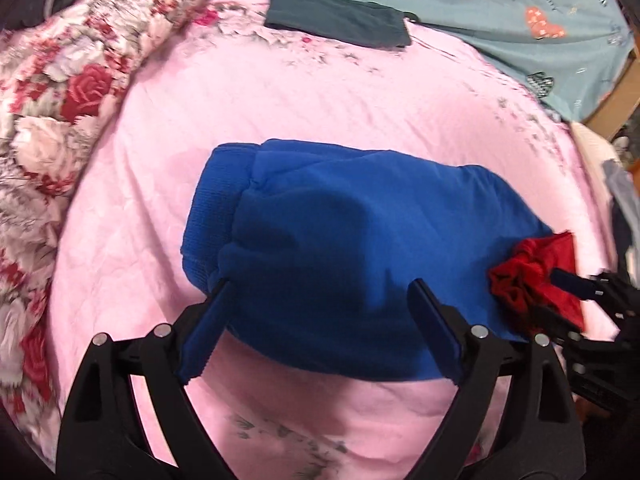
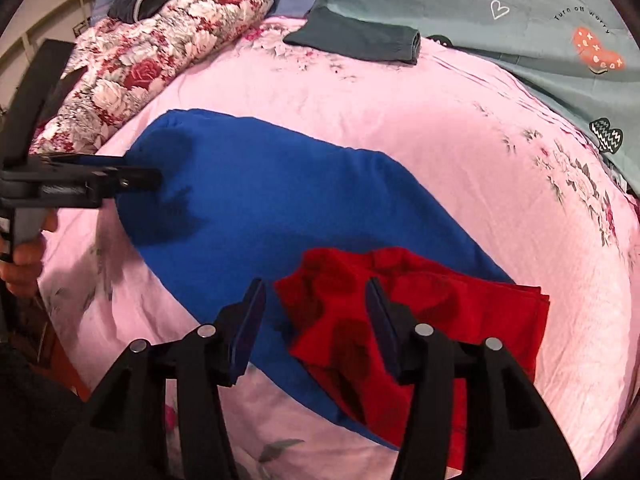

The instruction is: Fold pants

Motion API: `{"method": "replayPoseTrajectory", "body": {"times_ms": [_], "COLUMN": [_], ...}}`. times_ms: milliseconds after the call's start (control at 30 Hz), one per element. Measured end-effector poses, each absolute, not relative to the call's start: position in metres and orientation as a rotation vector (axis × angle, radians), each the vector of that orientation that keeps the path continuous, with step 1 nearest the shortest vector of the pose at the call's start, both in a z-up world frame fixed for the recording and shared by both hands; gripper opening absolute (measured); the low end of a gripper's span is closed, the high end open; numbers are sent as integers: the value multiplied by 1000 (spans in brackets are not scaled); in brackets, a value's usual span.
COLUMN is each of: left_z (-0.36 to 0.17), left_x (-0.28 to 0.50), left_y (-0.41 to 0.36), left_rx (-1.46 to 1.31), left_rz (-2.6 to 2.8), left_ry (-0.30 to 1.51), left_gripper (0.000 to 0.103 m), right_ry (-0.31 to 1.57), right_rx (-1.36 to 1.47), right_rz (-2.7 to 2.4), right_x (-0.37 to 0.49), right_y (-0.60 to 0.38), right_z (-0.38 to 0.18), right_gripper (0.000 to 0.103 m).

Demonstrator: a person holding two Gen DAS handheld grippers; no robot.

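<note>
Two grippers hang over one folded bundle: the blue pants (image 1: pixel 344 264) lie in the middle of the pink bed cover (image 1: pixel 280 100), doubled into a thick, rounded pad with the ribbed waistband or cuff at the end nearest the floral quilt (image 1: pixel 60 92). At the far end from that quilt, a red garment (image 2: pixel 408 320) lies bunched, overlapping the blue fabric's corner; whether it is a lining of the pants or a separate piece I cannot tell.

Judging from this layout, the fold looks mostly made, and the step in hand is letting go and tidying. To do it well, the hands should lift clear straight off the cloth so the pads do not drag the top layer, then press or smooth the pants from the ribbed end toward the red end so the edges stay stacked. The red bunch likely wants tucking or flattening, or it will leave the bundle lumpy.

Left gripper (image 1: pixel 320 308): its jaws stand wide, straddling the near edge of the pants. One pad sits at the corner by the ribbed band, the other over the middle, and neither pinches fabric.

Right gripper (image 2: pixel 316 320): its jaws are about half open, poised over the seam where red meets blue. Cloth shows between them, but the pads do not appear to press on it.
</note>
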State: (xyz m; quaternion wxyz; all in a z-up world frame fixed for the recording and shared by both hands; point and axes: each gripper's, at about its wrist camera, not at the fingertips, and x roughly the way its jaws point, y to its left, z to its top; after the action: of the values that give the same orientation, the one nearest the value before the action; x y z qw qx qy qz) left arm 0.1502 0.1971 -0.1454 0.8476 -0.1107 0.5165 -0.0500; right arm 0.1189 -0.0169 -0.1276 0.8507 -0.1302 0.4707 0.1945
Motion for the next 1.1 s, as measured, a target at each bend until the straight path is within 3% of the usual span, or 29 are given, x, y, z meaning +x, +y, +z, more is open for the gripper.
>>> {"method": "replayPoseTrajectory", "body": {"times_ms": [133, 267, 500, 733, 967, 1000, 1067, 1100], "left_z": [-137, -130, -160, -177, -191, -191, -191, -190], "left_x": [148, 148, 177, 193, 209, 212, 213, 213], "left_y": [217, 245, 279, 276, 267, 263, 256, 254], "left_rx": [-290, -177, -261, -378, -519, -507, -509, -498], "left_rz": [-208, -97, -75, -182, -280, -287, -311, -300], "left_ry": [1082, 1044, 1101, 1109, 1195, 1191, 1182, 1177], "left_gripper": [90, 97, 96, 85, 87, 86, 68, 66], "right_ry": [1005, 1038, 1085, 1065, 1034, 1031, 1004, 975], "right_rx": [-277, -270, -277, -319, -345, -350, -369, -374], "right_rz": [354, 306, 236, 247, 289, 297, 293, 267], "right_x": [117, 112, 104, 94, 97, 97, 95, 94], "right_y": [-6, -3, -1, 7, 33, 36, 39, 37], "right_z": [-132, -138, -145, -140, -137, -137, -135, -132], "right_gripper": [53, 54, 54, 55, 54, 54, 54, 54]}}
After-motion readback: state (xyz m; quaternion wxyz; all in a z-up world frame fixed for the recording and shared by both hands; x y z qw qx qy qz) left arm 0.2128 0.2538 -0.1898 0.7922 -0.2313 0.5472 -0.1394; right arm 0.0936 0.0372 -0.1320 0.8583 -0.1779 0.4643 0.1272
